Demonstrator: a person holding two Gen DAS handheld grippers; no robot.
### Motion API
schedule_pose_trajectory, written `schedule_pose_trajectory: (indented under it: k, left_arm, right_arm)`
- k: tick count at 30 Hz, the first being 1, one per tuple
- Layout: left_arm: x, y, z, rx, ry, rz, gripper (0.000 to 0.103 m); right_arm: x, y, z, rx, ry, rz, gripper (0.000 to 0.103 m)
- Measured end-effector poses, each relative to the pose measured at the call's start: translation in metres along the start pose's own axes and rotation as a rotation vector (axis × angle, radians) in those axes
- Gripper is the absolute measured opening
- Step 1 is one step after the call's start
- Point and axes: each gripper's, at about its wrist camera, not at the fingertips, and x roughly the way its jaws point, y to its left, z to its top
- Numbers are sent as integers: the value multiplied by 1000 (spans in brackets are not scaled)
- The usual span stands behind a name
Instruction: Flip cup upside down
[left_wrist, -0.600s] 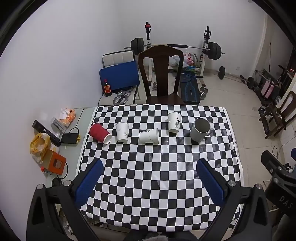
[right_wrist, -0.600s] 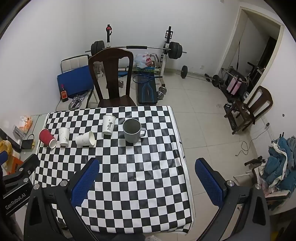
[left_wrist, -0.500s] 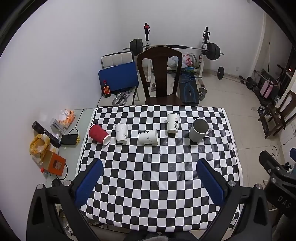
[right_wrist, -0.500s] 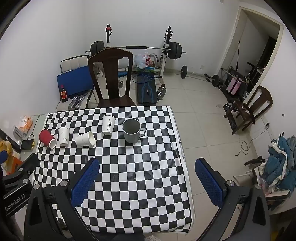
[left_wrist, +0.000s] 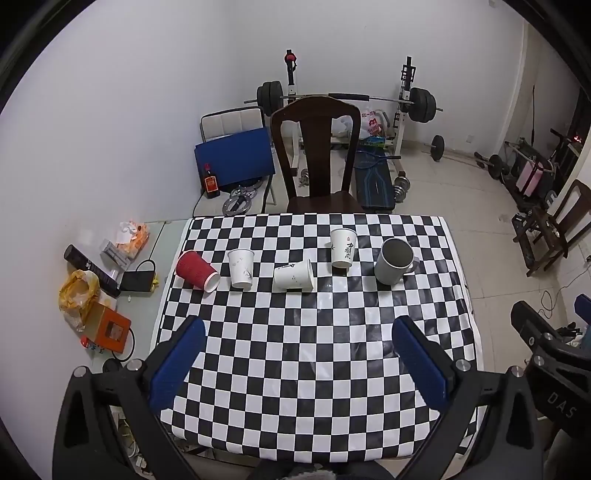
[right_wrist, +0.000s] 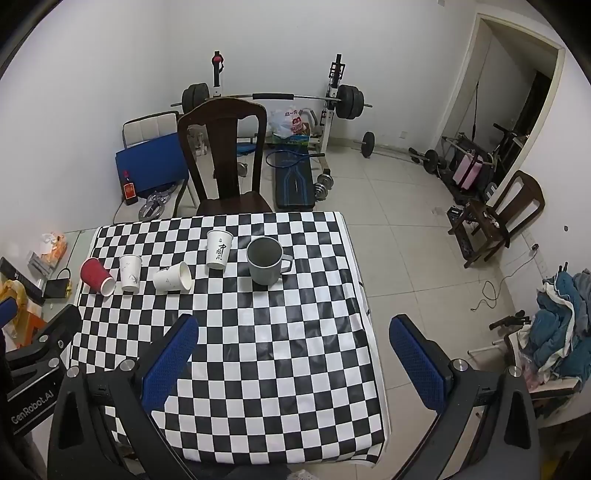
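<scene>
Both the left gripper (left_wrist: 295, 354) and the right gripper (right_wrist: 291, 350) hang high above the checkered table (left_wrist: 314, 369), jaws spread wide and holding nothing. Well ahead, five cups stand in a row: a red cup (left_wrist: 195, 270) on its side, an upright white paper cup (left_wrist: 241, 268), a tipped paper cup (left_wrist: 294, 275), another upright printed cup (left_wrist: 343, 247), and a grey mug (left_wrist: 394, 260), mouth up

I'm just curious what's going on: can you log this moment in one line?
left gripper: open, empty | right gripper: open, empty | cups: red cup on side, grey mug upright | flip: not begun
</scene>
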Motion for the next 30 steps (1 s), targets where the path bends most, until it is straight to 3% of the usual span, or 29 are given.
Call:
schedule_pose_trajectory:
  k: [30]
  left_arm:
    - [-2, 2, -2, 0, -14, -4, 103]
  right_arm:
    - [-5, -2, -1, 0, -3, 2, 103]
